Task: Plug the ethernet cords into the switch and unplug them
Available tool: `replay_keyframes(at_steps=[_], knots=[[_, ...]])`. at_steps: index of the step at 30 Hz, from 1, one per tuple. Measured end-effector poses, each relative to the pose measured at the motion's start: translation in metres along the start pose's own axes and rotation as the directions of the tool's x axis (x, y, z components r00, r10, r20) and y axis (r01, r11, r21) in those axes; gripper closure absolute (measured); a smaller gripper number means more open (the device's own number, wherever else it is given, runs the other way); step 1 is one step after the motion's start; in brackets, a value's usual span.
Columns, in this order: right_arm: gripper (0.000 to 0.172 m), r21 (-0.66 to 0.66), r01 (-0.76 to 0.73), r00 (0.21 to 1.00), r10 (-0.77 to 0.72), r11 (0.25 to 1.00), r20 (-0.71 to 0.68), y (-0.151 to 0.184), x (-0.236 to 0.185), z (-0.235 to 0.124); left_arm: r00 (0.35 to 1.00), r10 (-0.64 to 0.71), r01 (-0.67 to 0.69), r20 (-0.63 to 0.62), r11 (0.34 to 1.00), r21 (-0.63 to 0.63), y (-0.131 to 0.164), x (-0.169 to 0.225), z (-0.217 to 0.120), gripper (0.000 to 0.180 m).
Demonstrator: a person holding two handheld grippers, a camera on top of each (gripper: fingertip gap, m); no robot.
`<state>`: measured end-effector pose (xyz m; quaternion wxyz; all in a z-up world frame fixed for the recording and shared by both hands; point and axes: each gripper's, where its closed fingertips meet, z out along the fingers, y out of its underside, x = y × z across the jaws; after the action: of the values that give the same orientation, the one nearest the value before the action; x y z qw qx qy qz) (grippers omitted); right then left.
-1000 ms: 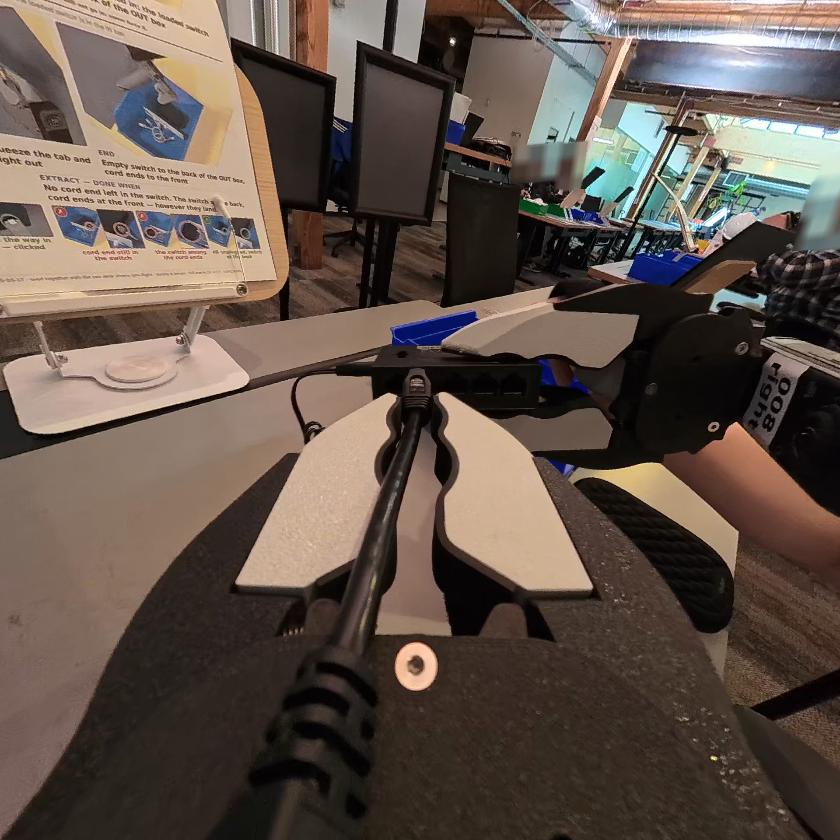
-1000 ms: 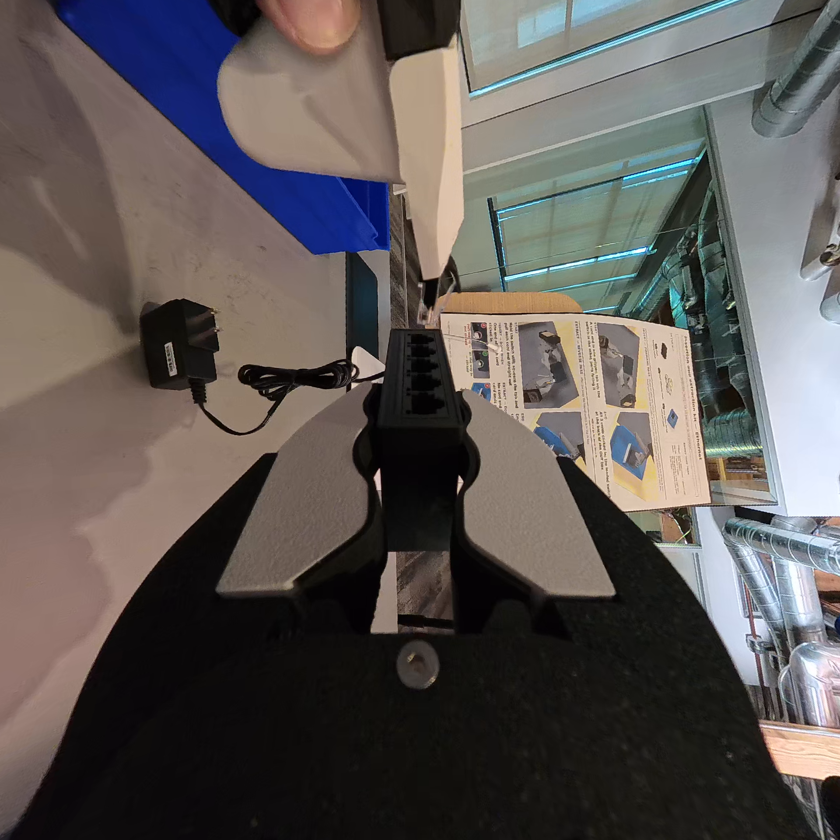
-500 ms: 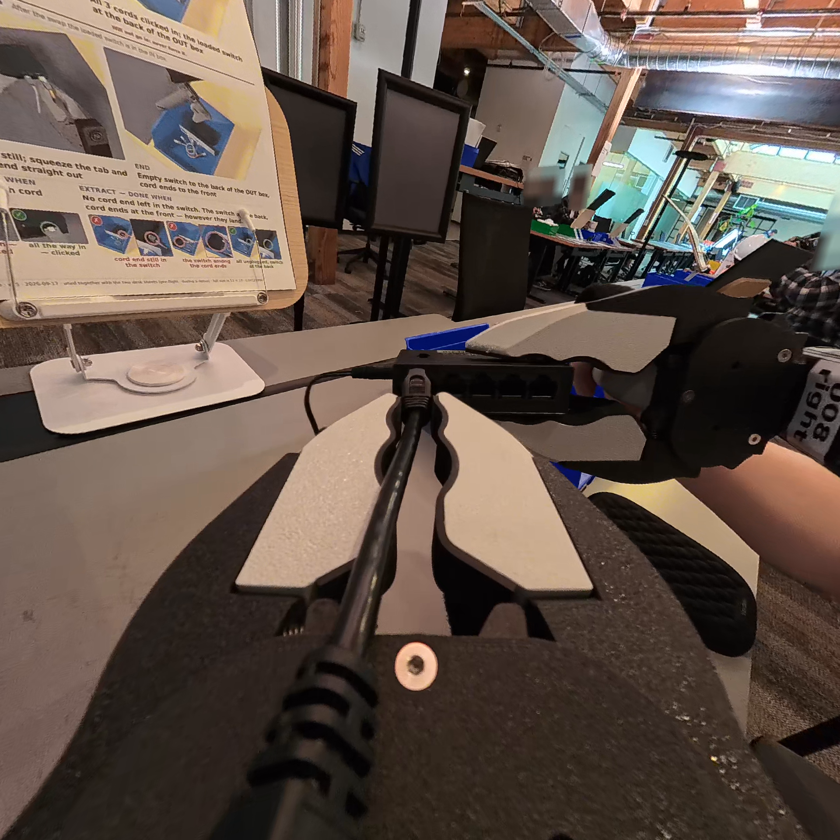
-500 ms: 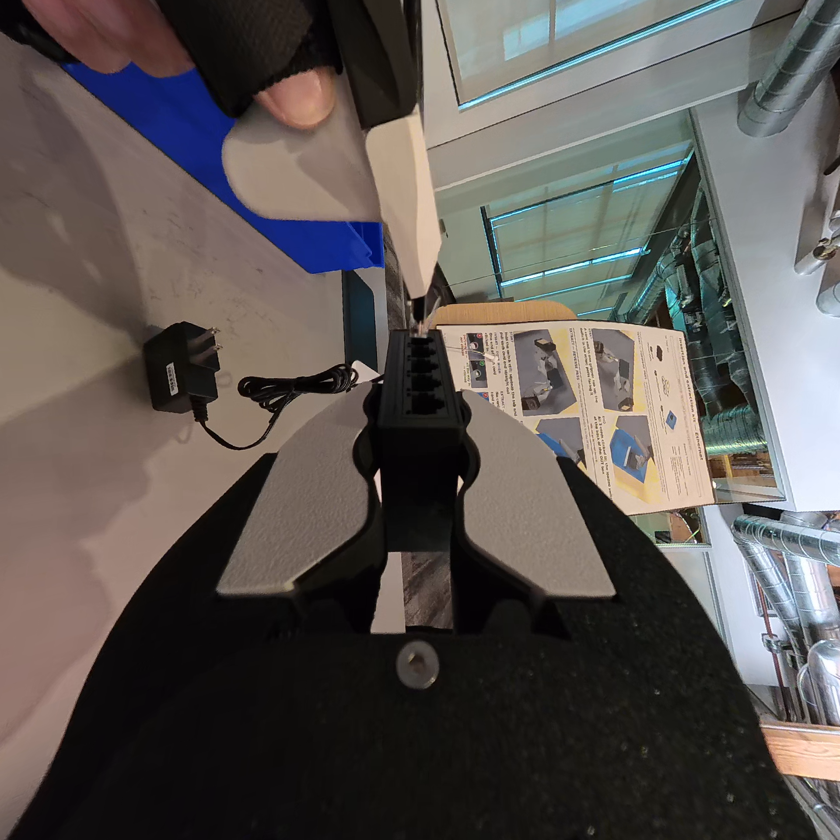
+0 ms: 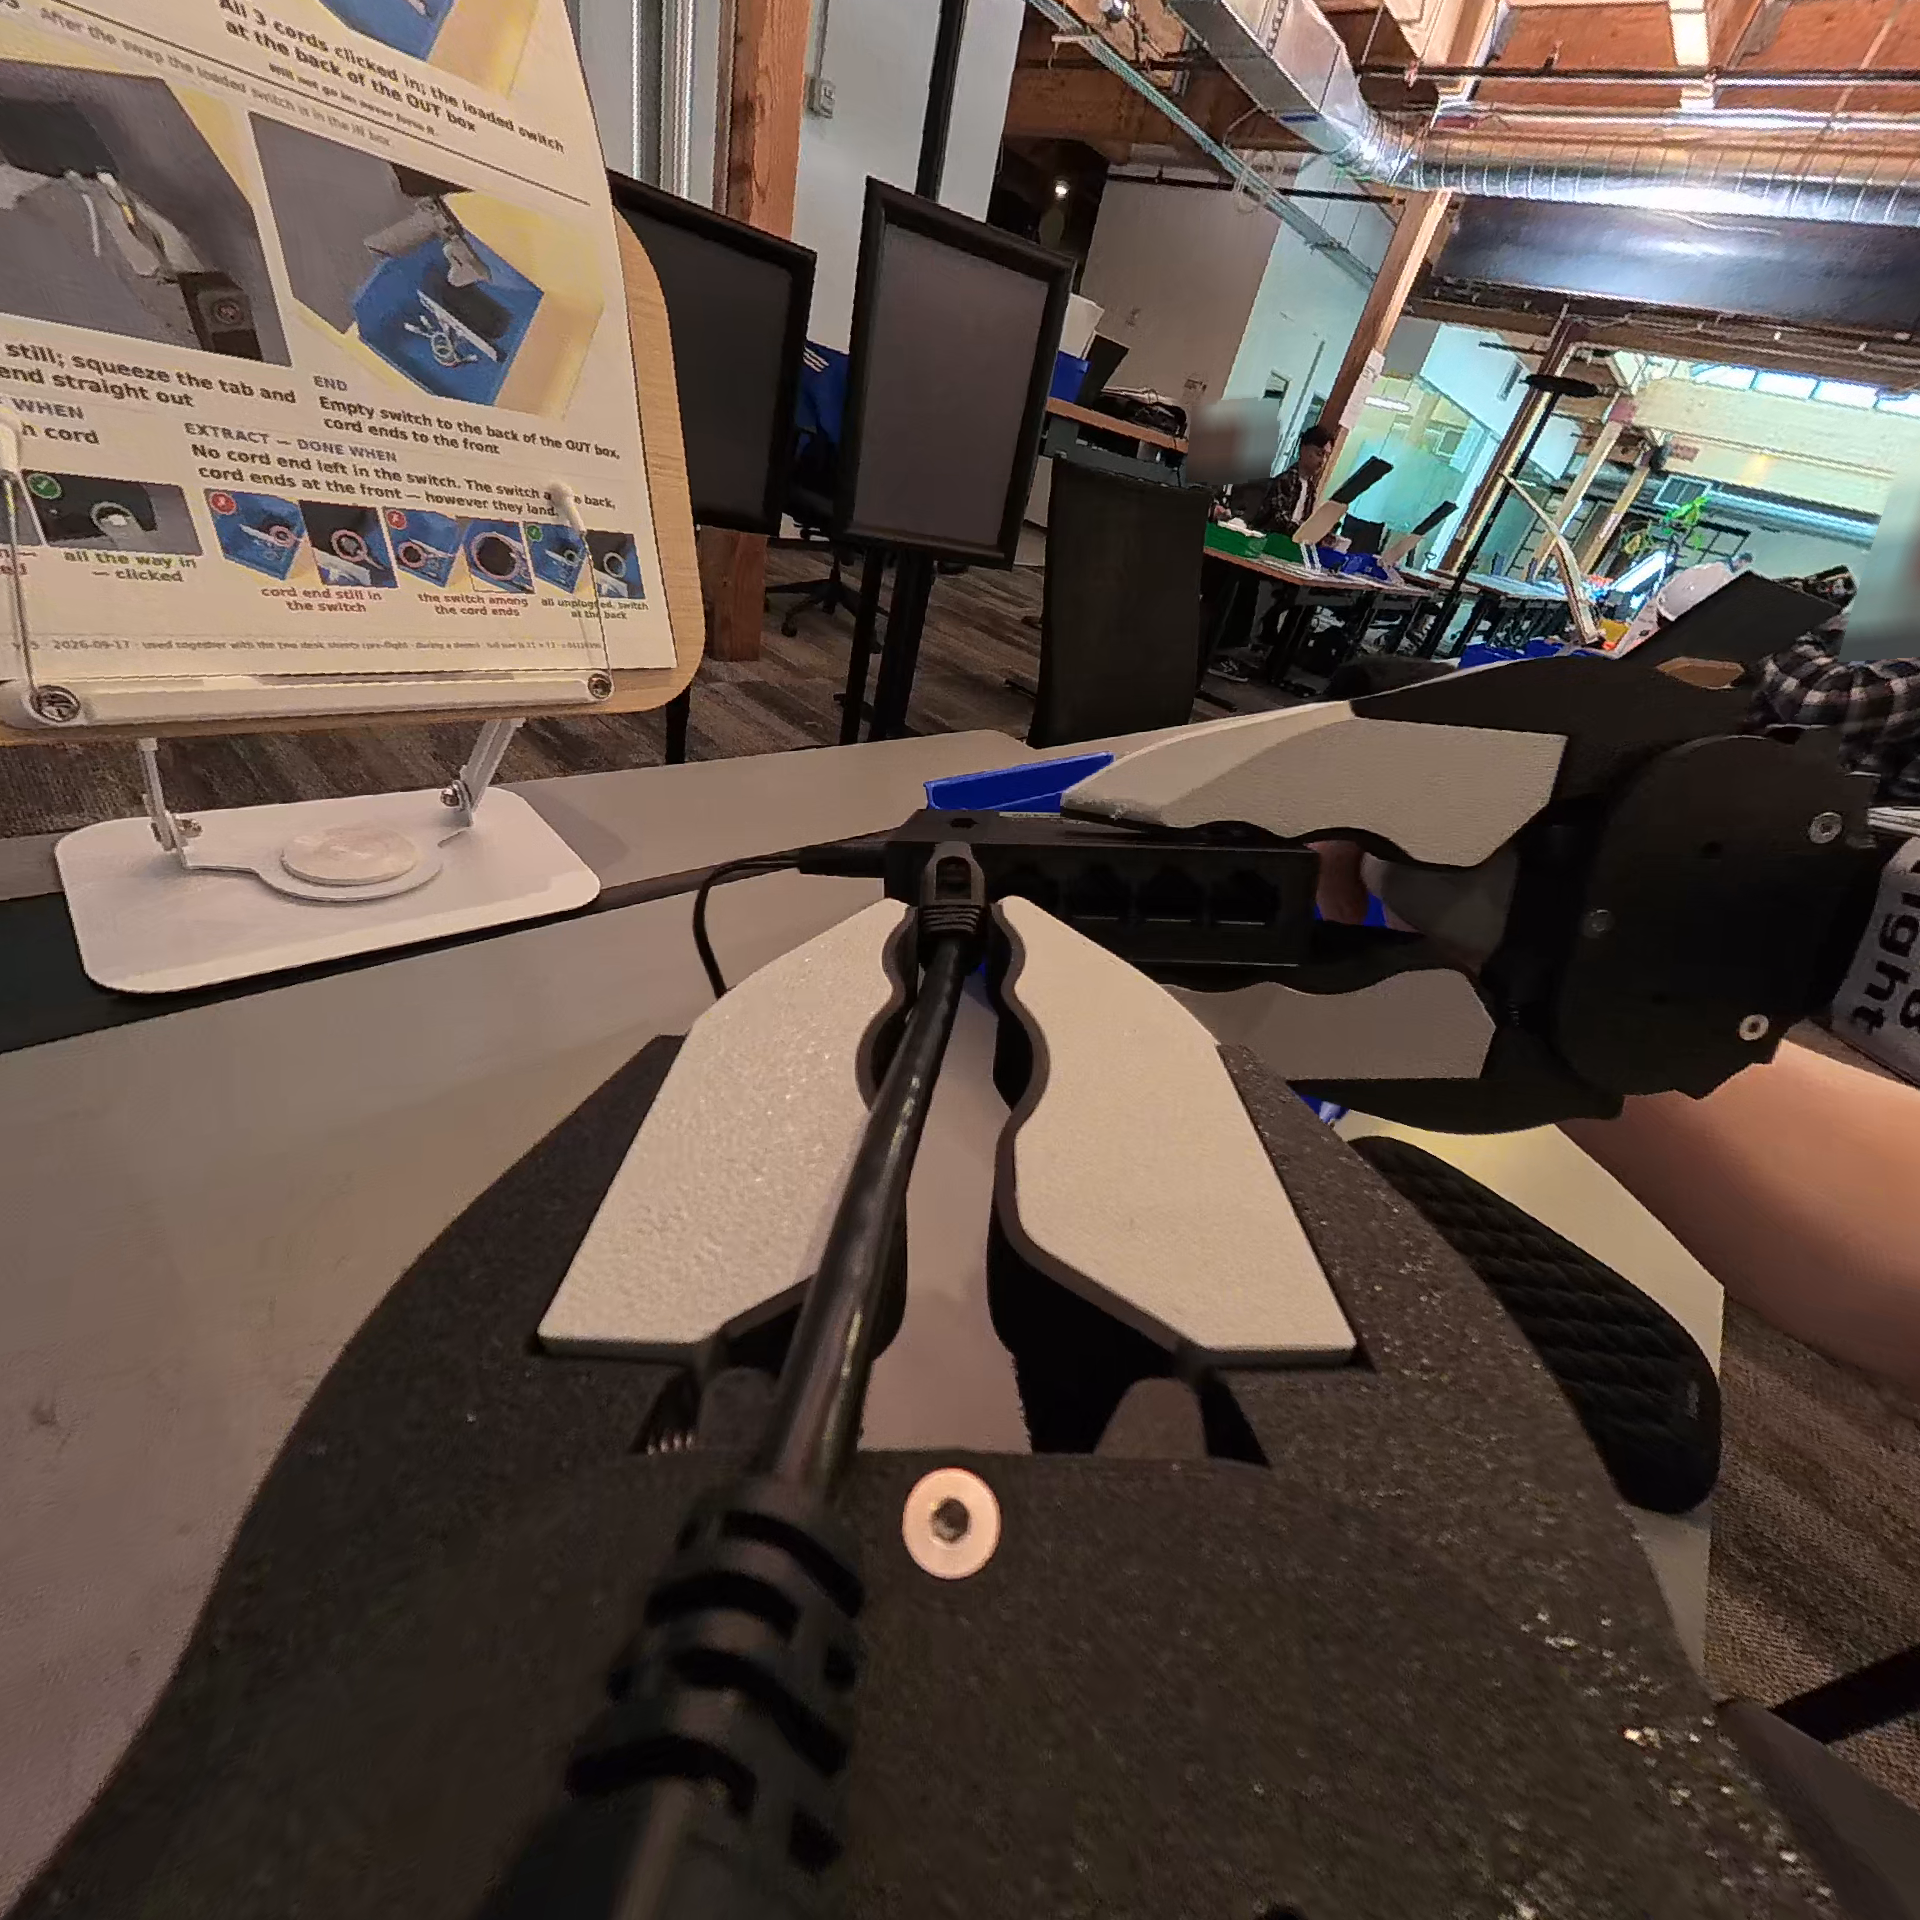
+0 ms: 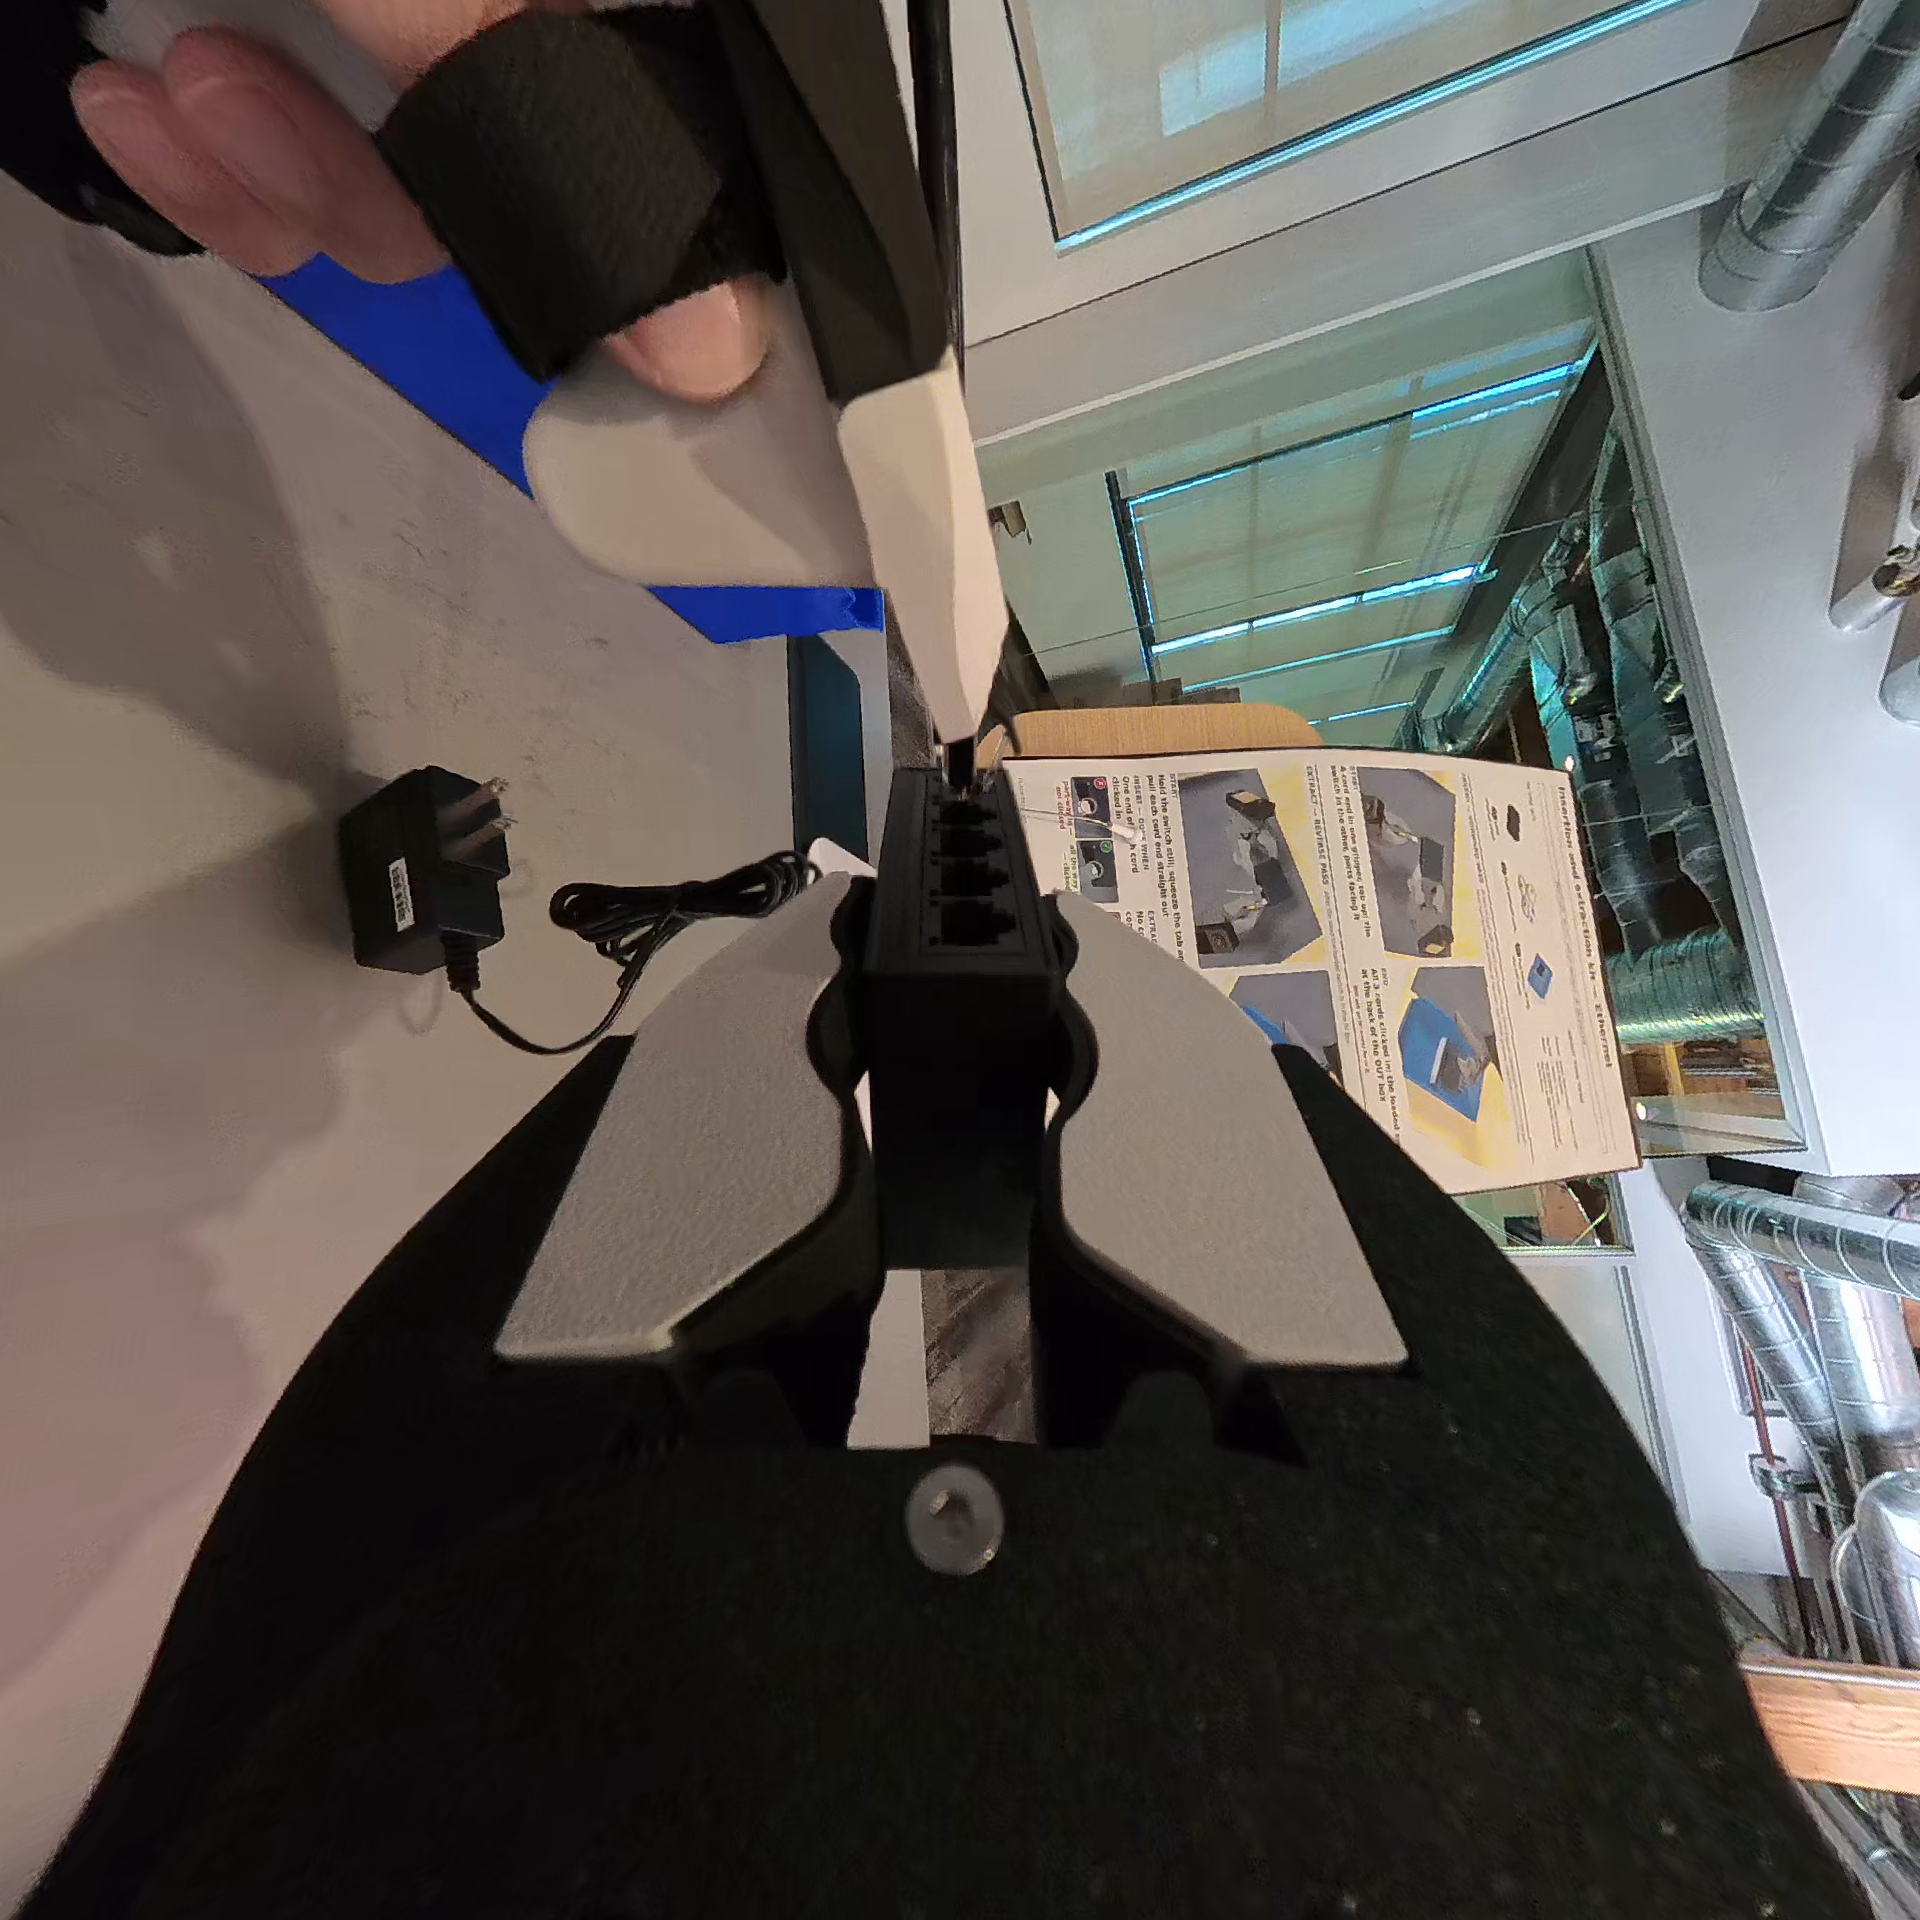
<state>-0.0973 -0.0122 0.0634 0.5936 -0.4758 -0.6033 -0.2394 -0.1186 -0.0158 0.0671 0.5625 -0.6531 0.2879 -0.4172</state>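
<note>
While my left gripper (image 5: 948, 920) pinches the black ethernet cord (image 5: 894, 1122) just behind its plug (image 5: 951, 883), that plug sits at the end port of the switch (image 5: 1143, 894), straight ahead of the tips. My right gripper (image 6: 961, 987) clamps the switch body crosswise, both pads pressed on its sides, lifting it off the table (image 6: 208, 935). I judge this the insertion step: next I must push straight in until it latches, bracing the switch. Its power adapter (image 6: 416, 873) lies off to the side.

One switch (image 5: 1101, 883), one cord (image 5: 894, 1122), two tongs (image 5: 951, 935).
</note>
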Motion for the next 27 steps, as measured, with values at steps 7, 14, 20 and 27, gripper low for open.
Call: replay_keyframes(at_steps=[7, 14, 20, 27], knots=[[0.143, 0.008, -0.046, 0.998, 0.045, 0.999, 0.045, -0.005, -0.003, 0.0, 0.999, -0.037, 0.036, -0.024, 0.999, -0.005, 0.003, 0.0, -0.001, 0.169], [0.143, -0.008, -0.032, 0.998, 0.032, 0.999, 0.058, -0.003, -0.006, -0.001, 0.999, -0.041, 0.04, -0.017, 0.999, -0.02, 0.006, 0.001, -0.002, 0.169], [0.143, 0.035, -0.001, 0.998, -0.001, 0.999, 0.056, -0.007, -0.007, -0.008, 0.998, -0.05, 0.047, -0.05, 0.998, -0.045, 0.007, 0.007, -0.002, 0.169], [0.143, 0.063, 0.032, 0.998, -0.036, 0.997, 0.057, -0.012, -0.008, -0.012, 0.994, -0.071, 0.066, -0.082, 0.996, -0.066, 0.009, 0.011, -0.003, 0.17]])
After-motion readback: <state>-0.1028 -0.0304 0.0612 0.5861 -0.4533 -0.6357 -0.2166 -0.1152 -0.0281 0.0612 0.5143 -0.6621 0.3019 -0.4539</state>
